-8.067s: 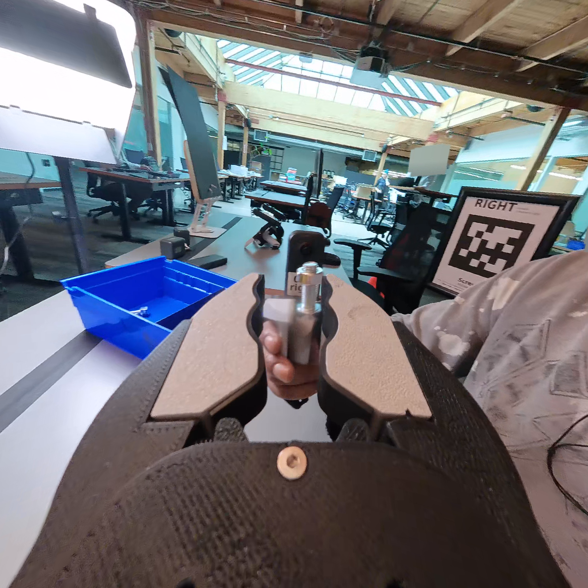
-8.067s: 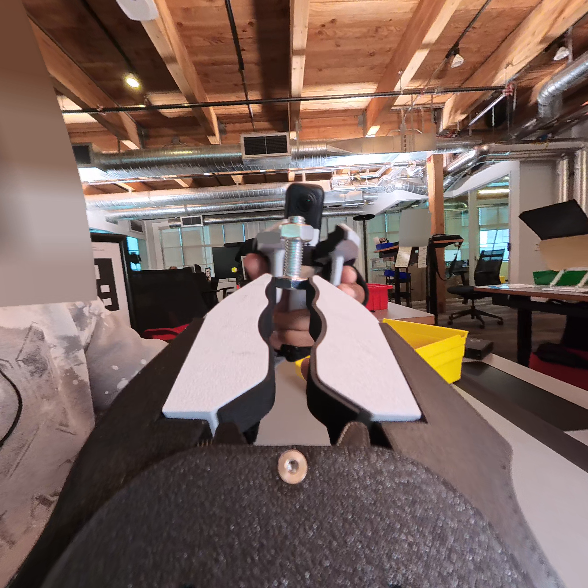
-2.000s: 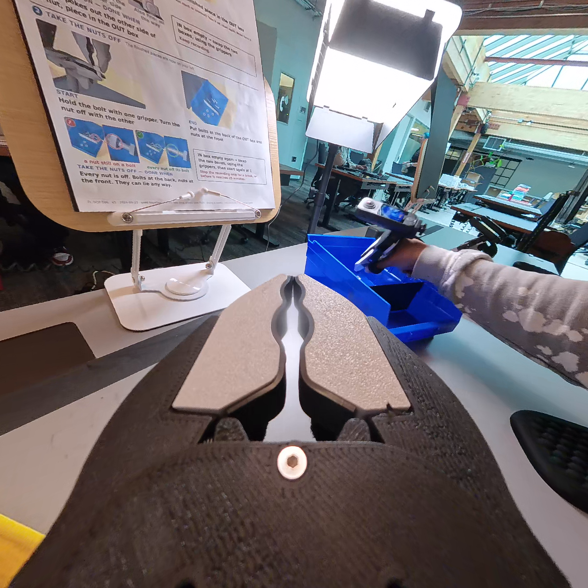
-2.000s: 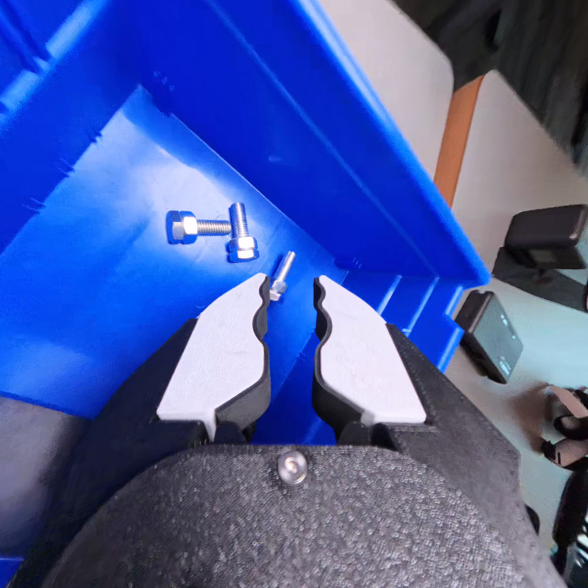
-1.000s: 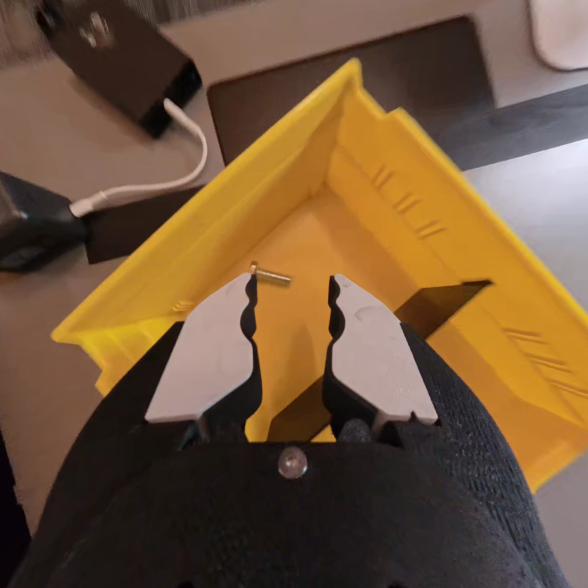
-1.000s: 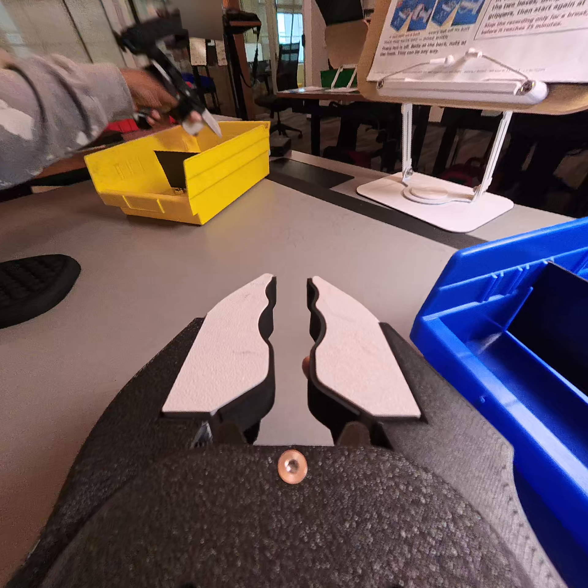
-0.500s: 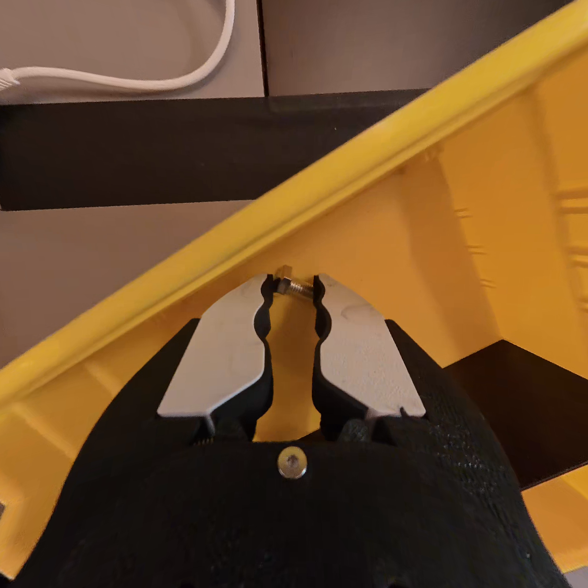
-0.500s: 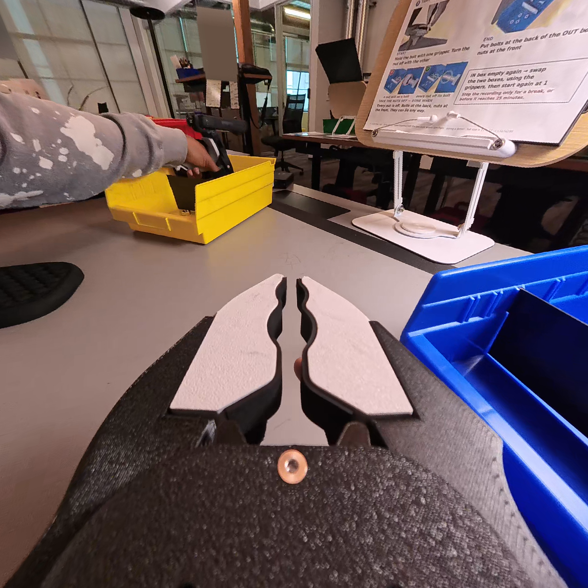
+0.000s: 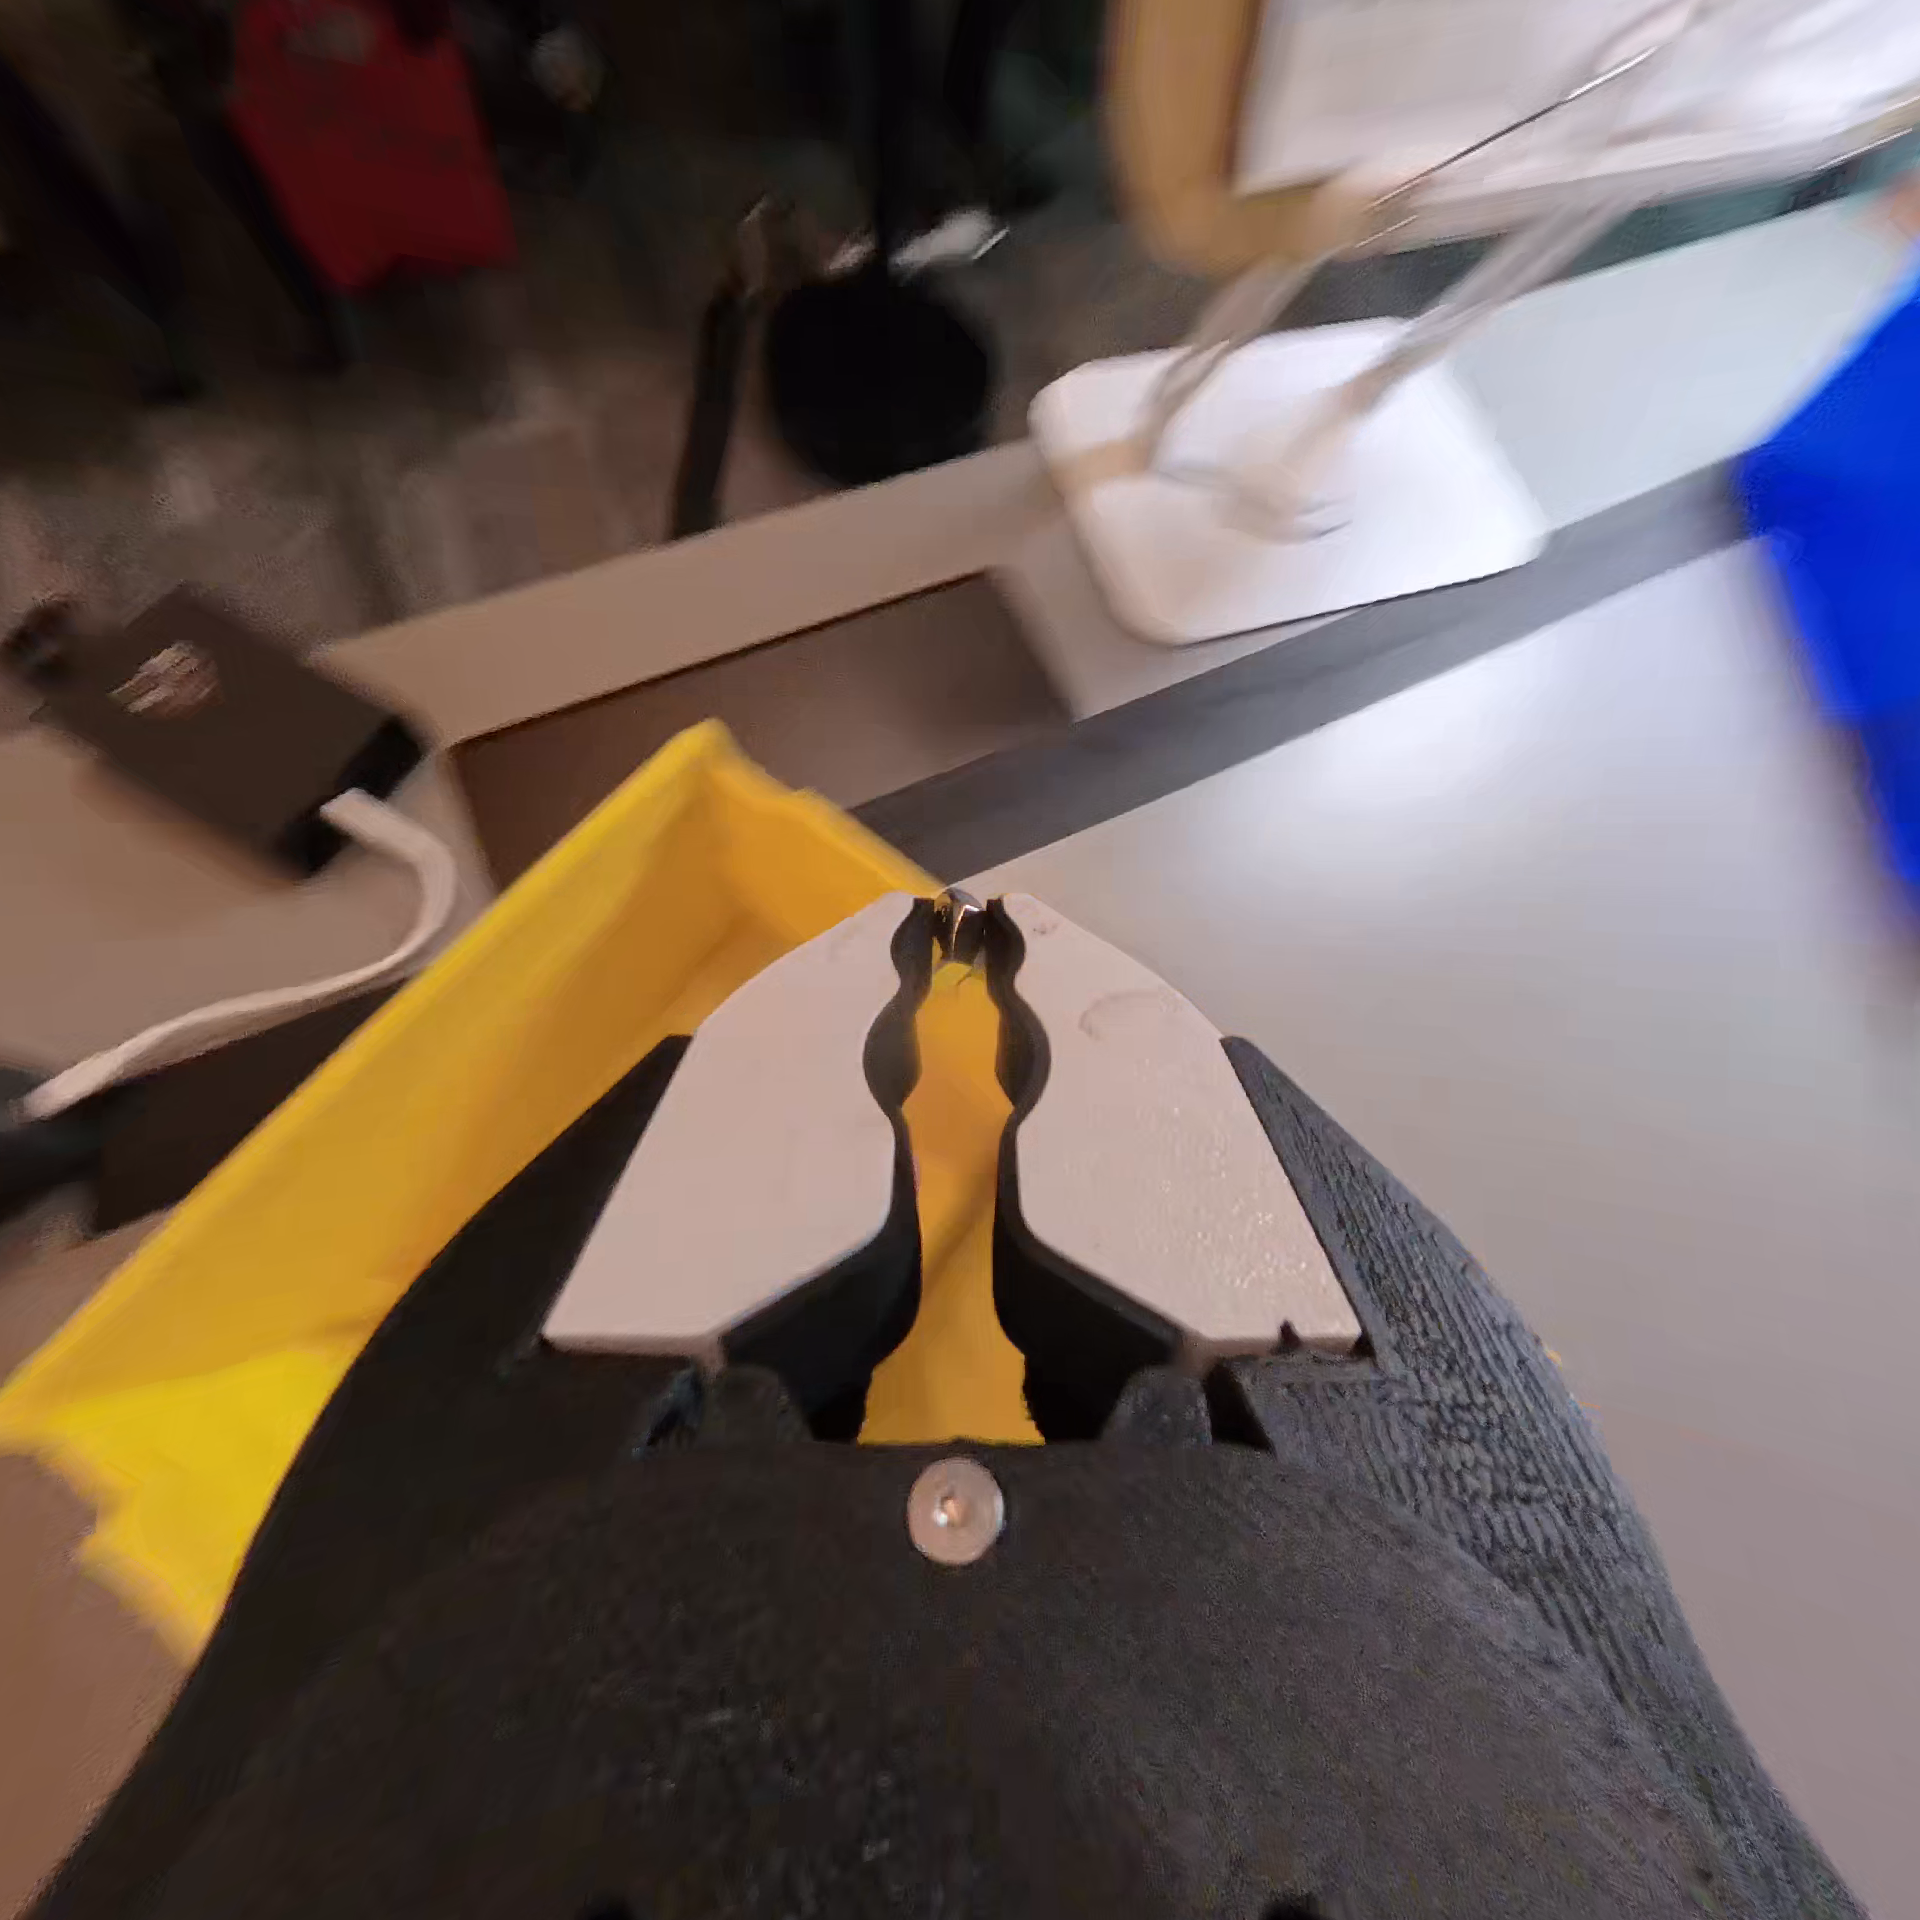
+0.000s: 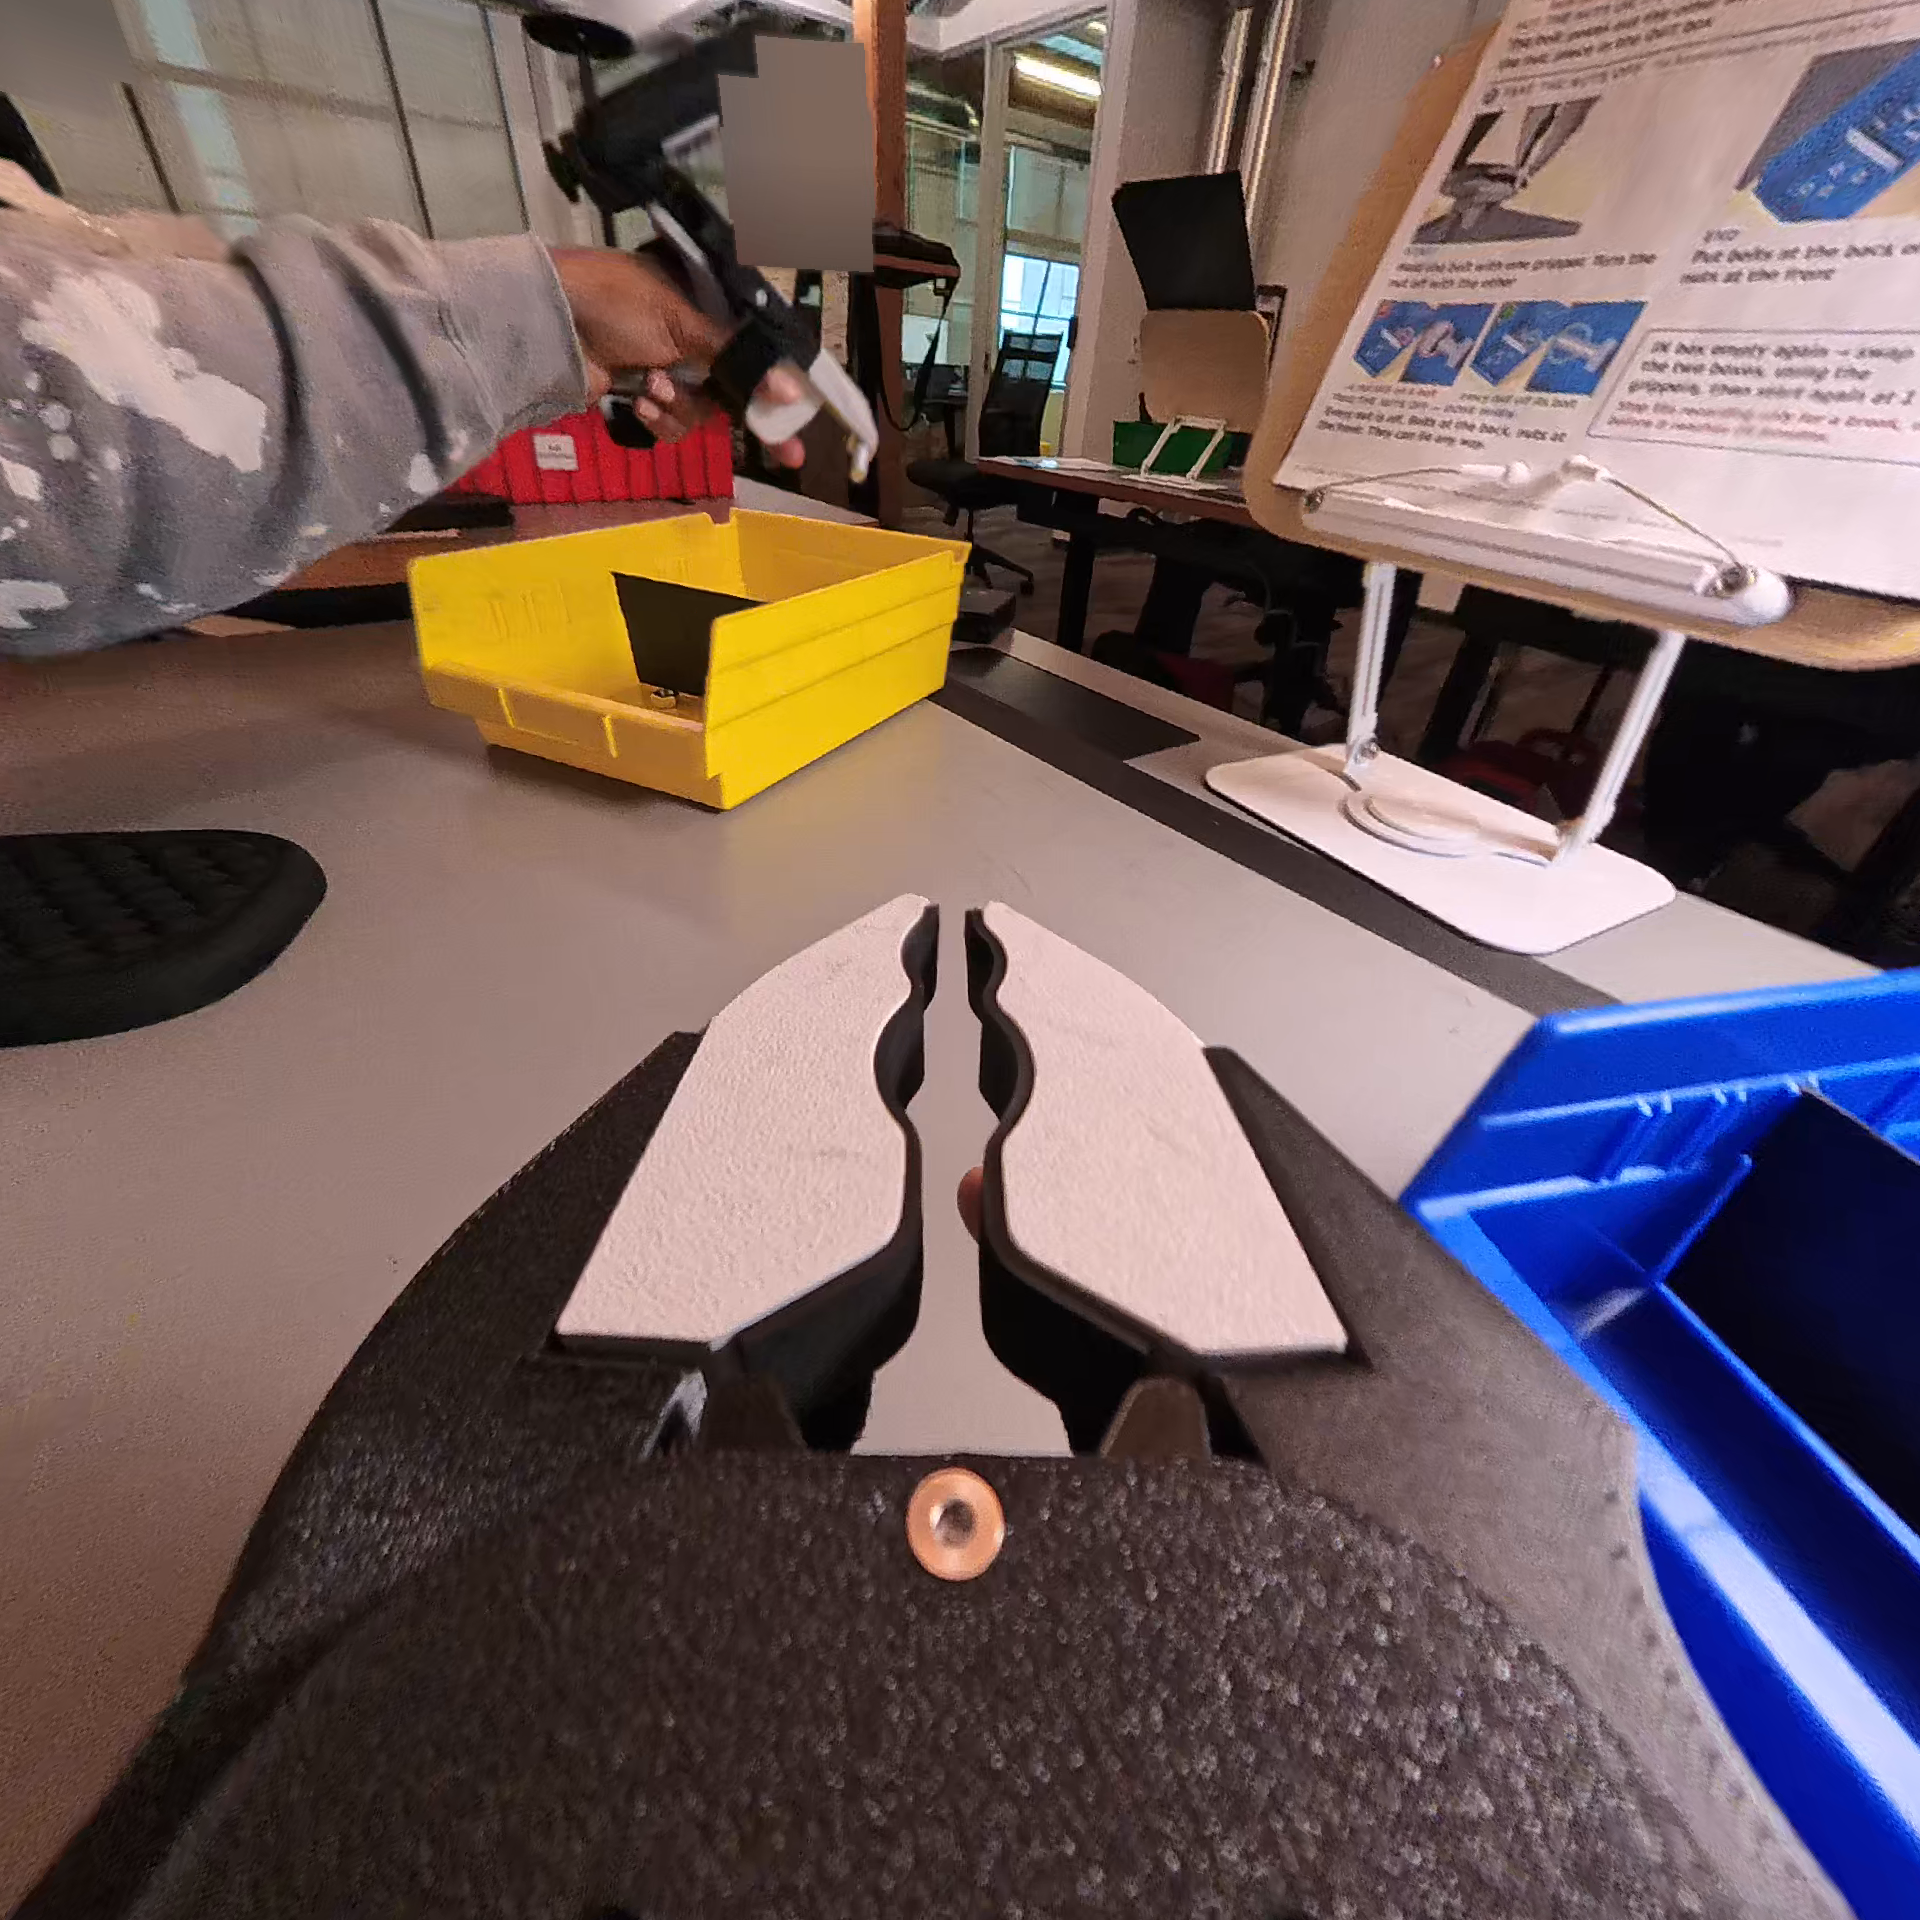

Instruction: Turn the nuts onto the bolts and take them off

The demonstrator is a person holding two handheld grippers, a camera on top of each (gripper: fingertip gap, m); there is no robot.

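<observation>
In the left wrist view, the left gripper (image 9: 958, 923), black with pale grey textured finger plates, has its tips pinched on a small silver metal bolt (image 9: 957, 927), too blurred and small to show whether a nut sits on it. Directly below and behind the fingers lies the yellow plastic bin (image 9: 436, 1049), so the gripper hangs over the bin's far corner. Beyond the bin a dark strip (image 9: 1299, 707) runs across the grey tabletop (image 9: 1455, 987). To the left, a white cable (image 9: 312, 977) leads towards a dark flat device (image 9: 208, 717). Farther back stands the white base of a document stand (image 9: 1288, 520), and at the right edge a blurred blue plastic bin (image 9: 1849, 644).

In the right wrist view, the right gripper (image 10: 952, 930), of the same black and grey build, hovers over the tabletop with its fingers nearly together, a narrow slit between them and nothing in it. The blue bin sits just to its right; a black textured pad (image 10: 125, 925) lies to its left. Farther off, the yellow bin rests on the table with a black divider (image 10: 665, 634) inside and a small metal piece (image 10: 659, 698) on its floor. Above that bin a person's grey mottled sleeve (image 10: 260, 416) reaches in, holding the left gripper in the air. The instruction sheet on its wooden board (image 10: 1662, 312) stands at the far right.
</observation>
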